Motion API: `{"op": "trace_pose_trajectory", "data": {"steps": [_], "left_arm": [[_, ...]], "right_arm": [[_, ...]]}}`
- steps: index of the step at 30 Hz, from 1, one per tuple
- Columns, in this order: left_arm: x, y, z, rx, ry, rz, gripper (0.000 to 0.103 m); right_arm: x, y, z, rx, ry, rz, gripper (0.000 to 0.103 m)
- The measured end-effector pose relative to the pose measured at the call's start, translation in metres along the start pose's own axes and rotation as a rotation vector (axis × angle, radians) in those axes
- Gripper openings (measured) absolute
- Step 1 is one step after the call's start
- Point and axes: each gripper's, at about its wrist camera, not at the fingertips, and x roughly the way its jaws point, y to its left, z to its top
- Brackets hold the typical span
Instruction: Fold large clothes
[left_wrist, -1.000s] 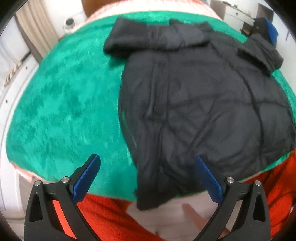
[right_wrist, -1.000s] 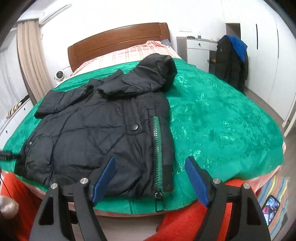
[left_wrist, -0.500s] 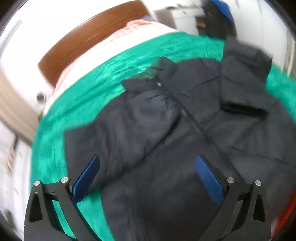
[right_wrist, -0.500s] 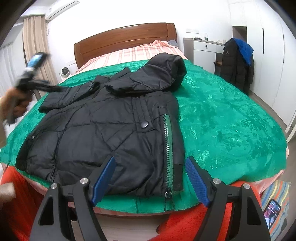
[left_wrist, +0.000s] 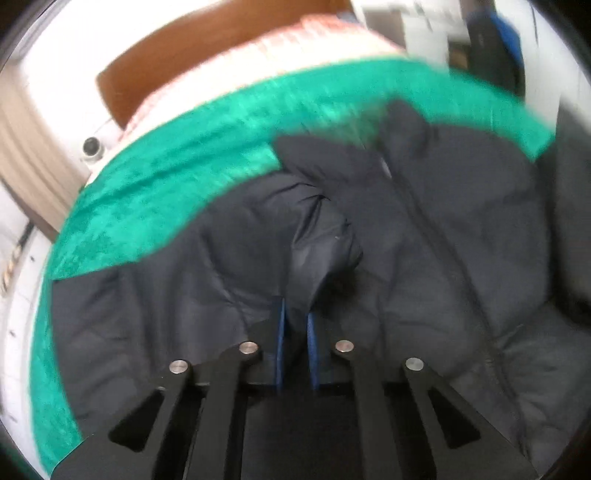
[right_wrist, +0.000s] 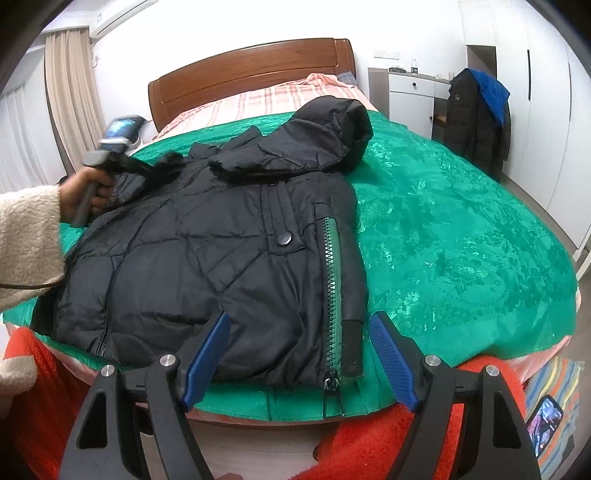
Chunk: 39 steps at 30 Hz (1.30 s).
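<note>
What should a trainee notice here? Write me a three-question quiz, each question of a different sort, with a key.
1. True or false: the right gripper is clamped on the black padded hooded jacket.
2. What sits between the blue pads of the left gripper? A) the green bedspread B) a fold of the jacket C) nothing
3. Fill in: the teeth of the jacket's long zipper are ____.

Key: 1 false, its jaws stand open above the hem. 2 B. 3 green.
</note>
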Motion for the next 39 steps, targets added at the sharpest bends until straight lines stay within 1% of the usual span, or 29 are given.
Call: {"op": "trace_pose_trajectory", "data": {"steps": [2,4,6,8,10,12,14,15,16,18,20,23,26,30,31,32,33,34,35,36,37,39], "left_arm": [[-0.032,0.044,-0.002,-0.105,-0.064,-0.002,0.007],[-0.059,0.093,-0.010,-0.228,-0.106,0.006,0.007],[-0.084,0.149,-0.029,-0.367,-0.133,0.032,0.007],[-0.099,0.205,-0.058,-0.501,-0.138,0.077,0.007],[-0.104,0.251,-0.093,-0.623,-0.118,0.124,0.007],[-0.101,0.293,-0.136,-0.760,-0.090,0.162,0.007],[-0.093,0.327,-0.185,-0.881,-0.046,0.238,0.007],[-0.089,0.334,-0.200,-0.913,-0.027,0.257,0.007],[-0.080,0.347,-0.226,-0.972,0.011,0.285,0.006],[-0.066,0.358,-0.257,-1.036,0.067,0.312,0.005],[-0.058,0.365,-0.282,-1.069,0.109,0.335,0.005],[-0.054,0.371,-0.304,-1.081,0.123,0.348,0.005],[-0.059,0.368,-0.312,-1.040,0.133,0.363,0.005],[-0.067,0.372,-0.313,-1.066,0.135,0.368,0.005],[-0.068,0.370,-0.311,-1.062,0.143,0.368,0.007],[-0.067,0.371,-0.311,-1.048,0.159,0.375,0.013],[-0.068,0.371,-0.310,-1.030,0.171,0.390,0.015],[-0.068,0.369,-0.309,-1.006,0.180,0.417,0.034],[-0.073,0.366,-0.309,-0.981,0.180,0.445,0.060],[-0.079,0.362,-0.310,-0.967,0.168,0.463,0.070],[-0.087,0.357,-0.311,-0.957,0.147,0.478,0.078],[-0.107,0.345,-0.312,-0.938,0.095,0.465,0.079]], "right_arm": [[0.000,0.003,0.000,-0.011,0.001,0.001,0.077],[-0.001,0.007,0.000,-0.028,-0.007,0.001,0.077],[-0.001,0.011,0.000,-0.043,-0.013,0.001,0.077],[-0.001,0.016,-0.001,-0.061,-0.013,0.001,0.077],[0.000,0.021,-0.001,-0.075,-0.013,0.001,0.077],[-0.001,0.024,-0.001,-0.087,-0.014,0.000,0.077],[0.000,0.027,-0.002,-0.101,-0.013,0.000,0.077],[0.000,0.029,-0.002,-0.107,-0.011,-0.001,0.077],[0.001,0.030,-0.003,-0.113,-0.008,-0.002,0.077],[0.002,0.032,-0.004,-0.122,0.000,-0.006,0.077],[0.001,0.034,-0.005,-0.129,0.001,-0.010,0.077],[0.002,0.035,-0.007,-0.134,0.006,-0.016,0.077],[0.003,0.035,-0.007,-0.131,0.015,-0.018,0.077],[0.004,0.033,-0.007,-0.125,0.013,-0.017,0.077],[0.004,0.033,-0.007,-0.124,0.015,-0.016,0.077],[0.005,0.033,-0.007,-0.124,0.018,-0.016,0.077],[0.005,0.034,-0.007,-0.127,0.021,-0.016,0.077],[0.005,0.034,-0.007,-0.130,0.023,-0.014,0.077],[0.005,0.035,-0.007,-0.131,0.024,-0.011,0.077],[0.005,0.034,-0.006,-0.130,0.024,-0.005,0.077],[0.003,0.033,-0.003,-0.126,0.025,0.007,0.077],[0.001,0.029,0.007,-0.118,0.025,0.020,0.082]]}}
